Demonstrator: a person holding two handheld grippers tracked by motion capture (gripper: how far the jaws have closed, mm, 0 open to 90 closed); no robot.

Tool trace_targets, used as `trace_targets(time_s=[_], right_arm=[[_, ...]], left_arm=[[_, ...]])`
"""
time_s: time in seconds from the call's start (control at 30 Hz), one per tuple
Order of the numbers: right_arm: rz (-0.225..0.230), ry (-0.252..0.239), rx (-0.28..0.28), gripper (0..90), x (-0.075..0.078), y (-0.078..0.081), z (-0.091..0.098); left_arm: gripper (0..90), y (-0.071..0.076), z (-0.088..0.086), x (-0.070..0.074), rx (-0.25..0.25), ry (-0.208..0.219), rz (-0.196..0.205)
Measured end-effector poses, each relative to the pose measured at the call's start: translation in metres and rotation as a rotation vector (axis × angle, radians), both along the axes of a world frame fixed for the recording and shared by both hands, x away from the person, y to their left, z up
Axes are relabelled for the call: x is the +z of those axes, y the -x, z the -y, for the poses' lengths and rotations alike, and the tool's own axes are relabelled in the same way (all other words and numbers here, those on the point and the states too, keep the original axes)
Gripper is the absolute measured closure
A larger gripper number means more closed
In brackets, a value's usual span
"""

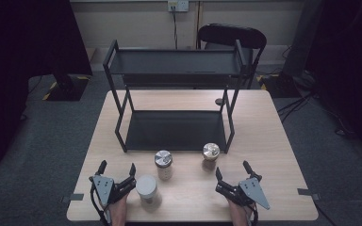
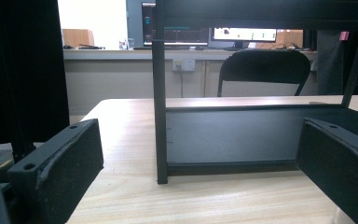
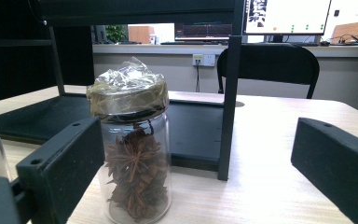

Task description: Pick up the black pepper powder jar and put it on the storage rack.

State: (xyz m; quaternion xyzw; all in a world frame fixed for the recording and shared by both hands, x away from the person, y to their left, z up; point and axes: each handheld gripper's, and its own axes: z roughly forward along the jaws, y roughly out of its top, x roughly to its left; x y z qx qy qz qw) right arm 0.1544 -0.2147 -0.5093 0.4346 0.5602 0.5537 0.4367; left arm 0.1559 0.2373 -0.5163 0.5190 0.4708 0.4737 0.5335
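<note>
Where grey carpet surrounds it, a wooden table [image 1: 273,141] stands

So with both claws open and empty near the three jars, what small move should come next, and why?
Probably ease the right claw forward and a little left until its jaws stand either side of the star anise jar. That jar stands upright just ahead of it, left of the gap between its jaws, in front of the rack. Both shelves look bare, and the left claw is also open and holds nothing.
</note>
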Motion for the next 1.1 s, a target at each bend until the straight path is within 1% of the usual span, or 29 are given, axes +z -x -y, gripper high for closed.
trace_targets(time_s=[0.13, 0.43, 0.67, 0.77, 0.83, 1.03, 1.1], right_arm=[[0.001, 0.001, 0.000, 1.7, 0.000, 0.000, 0.000], [0.006, 0.000, 0.002, 1.7, -0.001, 0.001, 0.000], [0.005, -0.004, 0.008, 1.3, -0.001, 0.001, 0.002], [0.007, -0.003, 0.010, 1.3, -0.001, 0.001, 0.002], [0.008, -0.003, 0.010, 1.3, -0.001, 0.001, 0.002], [0.011, -0.005, 0.011, 1.2, -0.002, 0.001, 0.002], [0.011, -0.004, 0.013, 1.2, -0.002, 0.001, 0.002]], left_arm=[[0.0, 0.000, 0.000, 0.000, 0.001, 0.001, -0.001], [0.0, -0.002, -0.002, 0.003, -0.007, 0.003, -0.019], [0.0, -0.001, -0.003, 0.006, -0.008, 0.017, -0.015], [0.0, 0.000, -0.003, 0.009, -0.012, 0.019, -0.003], [0.0, 0.002, -0.003, 0.013, -0.012, 0.012, 0.007], [0.0, 0.009, -0.004, 0.023, -0.014, 0.029, 0.047], [0.0, 0.011, -0.004, 0.026, -0.013, 0.034, 0.054]])
